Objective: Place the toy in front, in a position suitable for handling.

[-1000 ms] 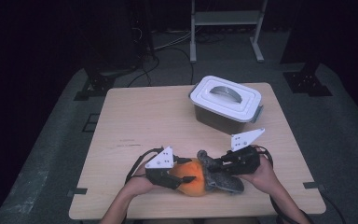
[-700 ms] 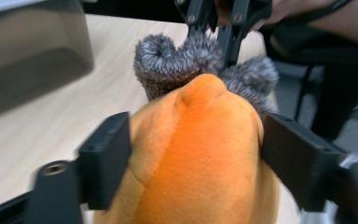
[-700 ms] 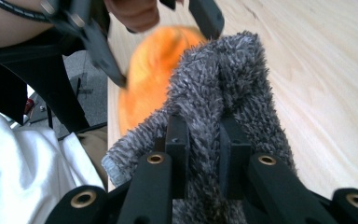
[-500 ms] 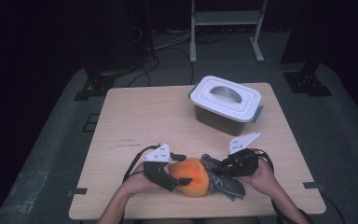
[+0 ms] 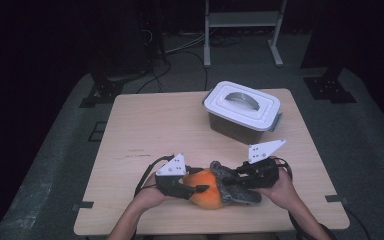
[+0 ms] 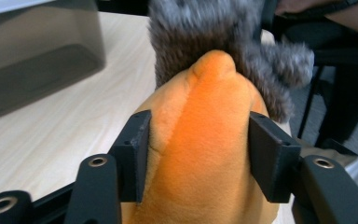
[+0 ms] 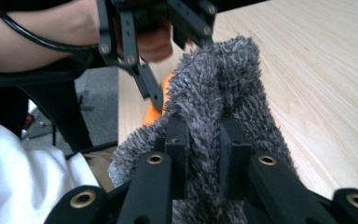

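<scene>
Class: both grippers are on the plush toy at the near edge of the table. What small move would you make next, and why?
Probably lift the toy slightly, both hands together. The left gripper, whose jaws have just been closing, pinches the orange part; the right gripper clamps the grey fur. The lidded box is shut, so carrying it there seems premature.

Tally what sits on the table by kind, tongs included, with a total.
Plush toy, orange and grey: 1
Lidded storage box: 1
Tongs, left tongs and right tongs, both gripping the toy: 2
Total: 4
</scene>
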A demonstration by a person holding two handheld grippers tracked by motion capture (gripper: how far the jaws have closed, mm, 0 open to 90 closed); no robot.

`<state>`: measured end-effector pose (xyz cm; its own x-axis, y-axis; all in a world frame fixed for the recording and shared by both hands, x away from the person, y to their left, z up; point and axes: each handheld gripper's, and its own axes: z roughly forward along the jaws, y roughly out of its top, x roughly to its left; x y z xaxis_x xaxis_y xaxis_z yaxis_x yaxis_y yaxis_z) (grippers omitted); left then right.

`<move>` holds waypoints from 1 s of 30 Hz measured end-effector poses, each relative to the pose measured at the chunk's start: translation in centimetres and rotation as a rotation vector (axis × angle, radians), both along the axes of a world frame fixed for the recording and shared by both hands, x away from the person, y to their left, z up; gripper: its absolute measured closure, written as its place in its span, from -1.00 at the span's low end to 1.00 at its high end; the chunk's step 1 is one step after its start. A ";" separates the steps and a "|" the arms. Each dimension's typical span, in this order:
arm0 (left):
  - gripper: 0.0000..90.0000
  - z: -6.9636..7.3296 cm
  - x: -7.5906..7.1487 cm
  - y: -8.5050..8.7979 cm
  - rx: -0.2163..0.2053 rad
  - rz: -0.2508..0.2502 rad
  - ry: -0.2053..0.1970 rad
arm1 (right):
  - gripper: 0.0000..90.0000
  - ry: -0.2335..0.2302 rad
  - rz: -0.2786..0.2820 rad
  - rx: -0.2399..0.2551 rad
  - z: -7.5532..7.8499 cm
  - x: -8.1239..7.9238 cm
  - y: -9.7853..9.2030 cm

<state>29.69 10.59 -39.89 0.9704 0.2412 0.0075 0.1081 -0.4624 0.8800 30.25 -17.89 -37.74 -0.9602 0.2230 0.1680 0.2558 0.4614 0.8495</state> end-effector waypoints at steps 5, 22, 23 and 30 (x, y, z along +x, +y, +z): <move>0.01 0.3 0.0 0.1 0.007 0.039 0.000 | 0.68 0.030 -0.044 -0.044 -1.7 1.0 -0.4; -0.45 -0.5 0.4 -0.2 -0.020 0.055 0.023 | 0.71 0.016 -0.048 -0.066 -2.3 0.9 -0.2; -0.49 -0.5 0.5 -0.2 -0.022 0.056 0.029 | 0.71 0.026 -0.044 -0.064 -2.5 1.1 -0.3; -0.30 -0.9 1.0 1.1 -0.035 0.037 0.072 | 0.71 0.043 -0.051 -0.114 -3.4 1.6 -0.2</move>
